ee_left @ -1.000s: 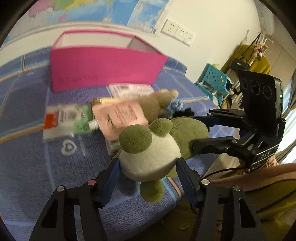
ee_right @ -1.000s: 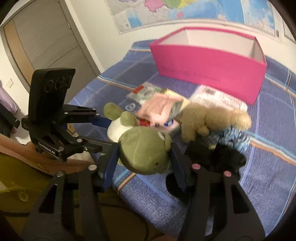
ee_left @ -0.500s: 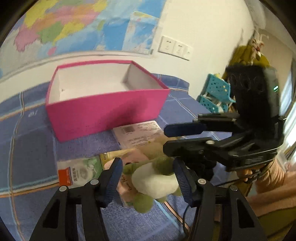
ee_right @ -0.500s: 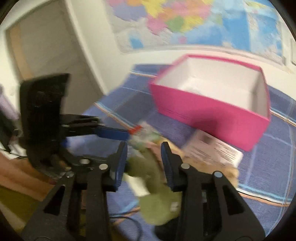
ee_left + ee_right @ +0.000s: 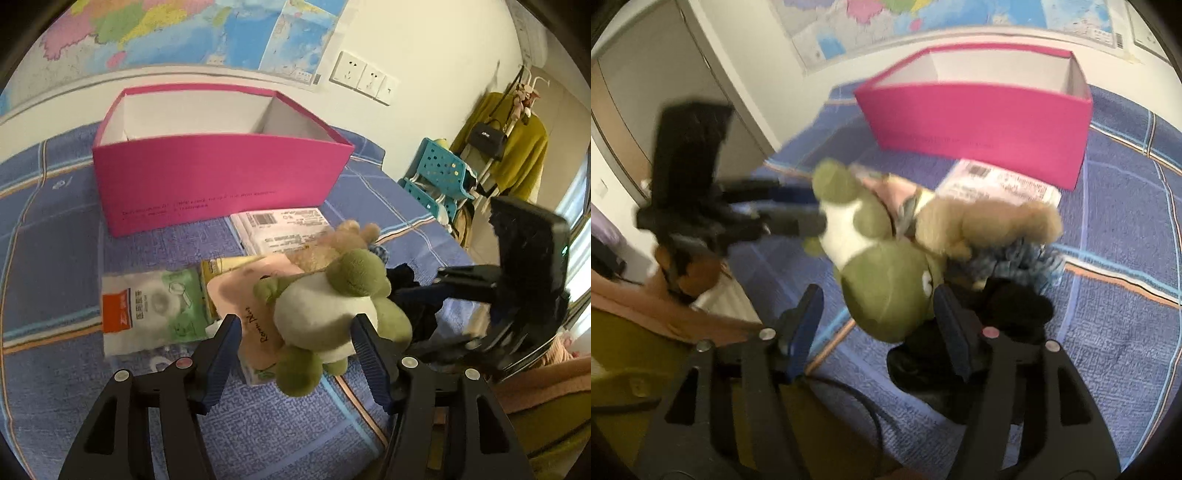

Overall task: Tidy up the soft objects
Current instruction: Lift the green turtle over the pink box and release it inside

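Left wrist view: pink box (image 5: 221, 177), white interior bare, upright on blue blanket (image 5: 48, 229).

Left gripper (image 5: 295, 354) black angular frame, blue ribbed fingers (image 5: 221, 350), silver screws and a red one on the arms, right gripper (image 5: 879, 325) same build with a pink screw at 3 o'clock, black cable (image 5: 857, 402), pinkish sleeve (image 5: 546, 380) over olive clothing

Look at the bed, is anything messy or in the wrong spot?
Yes. The pink box looks empty, while the soft things lie heaped in front of it. The frog lies tipped over on packets, beside a tan plush and dark cloth.
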A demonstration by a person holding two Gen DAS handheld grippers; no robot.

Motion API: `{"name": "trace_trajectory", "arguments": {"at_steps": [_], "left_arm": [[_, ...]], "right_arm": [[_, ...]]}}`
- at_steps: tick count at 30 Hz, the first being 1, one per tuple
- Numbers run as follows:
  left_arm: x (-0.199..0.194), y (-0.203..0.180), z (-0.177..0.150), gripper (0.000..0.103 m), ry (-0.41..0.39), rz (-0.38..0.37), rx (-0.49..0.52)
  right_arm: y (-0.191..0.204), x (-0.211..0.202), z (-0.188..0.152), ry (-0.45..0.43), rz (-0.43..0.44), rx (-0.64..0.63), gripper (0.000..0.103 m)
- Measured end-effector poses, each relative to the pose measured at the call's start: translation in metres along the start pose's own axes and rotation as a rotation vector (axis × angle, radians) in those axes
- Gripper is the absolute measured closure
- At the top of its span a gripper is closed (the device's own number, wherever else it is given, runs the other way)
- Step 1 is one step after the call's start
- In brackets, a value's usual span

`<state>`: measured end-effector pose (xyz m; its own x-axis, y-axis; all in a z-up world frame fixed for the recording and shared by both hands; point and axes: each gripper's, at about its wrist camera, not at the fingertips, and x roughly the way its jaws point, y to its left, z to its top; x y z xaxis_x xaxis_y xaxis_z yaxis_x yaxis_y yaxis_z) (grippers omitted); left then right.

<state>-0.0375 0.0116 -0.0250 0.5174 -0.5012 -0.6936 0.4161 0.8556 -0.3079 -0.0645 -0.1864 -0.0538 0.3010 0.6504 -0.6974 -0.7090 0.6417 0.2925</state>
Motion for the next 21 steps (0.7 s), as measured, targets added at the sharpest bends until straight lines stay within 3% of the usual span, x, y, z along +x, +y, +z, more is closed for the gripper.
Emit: {"name": "trace_trajectory", "arguments": {"at_steps": [3, 10, 14, 21], "left_arm": [[0.006, -0.005, 0.004, 0.035, 0.008, 0.008, 0.029], [0.018, -0.014, 0.012, 0.034, 0.025, -0.029, 0.065], [0.002, -0.012, 0.022, 0.034, -0.025, -0.055, 0.058], [-0.033, -0.009, 0.057, 0.034, -0.148, -0.008, 0.074]], "right_arm": [[0.003, 0.017, -0.002, 0.030, -0.084, -0.039, 0.040], [0.008, 0.018, 0.006, 0.009, -0.086, -0.090, 0.046], [0.010, 0.002, 0.016, -0.021, -0.100, -0.122, 0.046], [0.017, -0.021, 0.056, -0.107, -0.076, -0.193, 0.046]]}}
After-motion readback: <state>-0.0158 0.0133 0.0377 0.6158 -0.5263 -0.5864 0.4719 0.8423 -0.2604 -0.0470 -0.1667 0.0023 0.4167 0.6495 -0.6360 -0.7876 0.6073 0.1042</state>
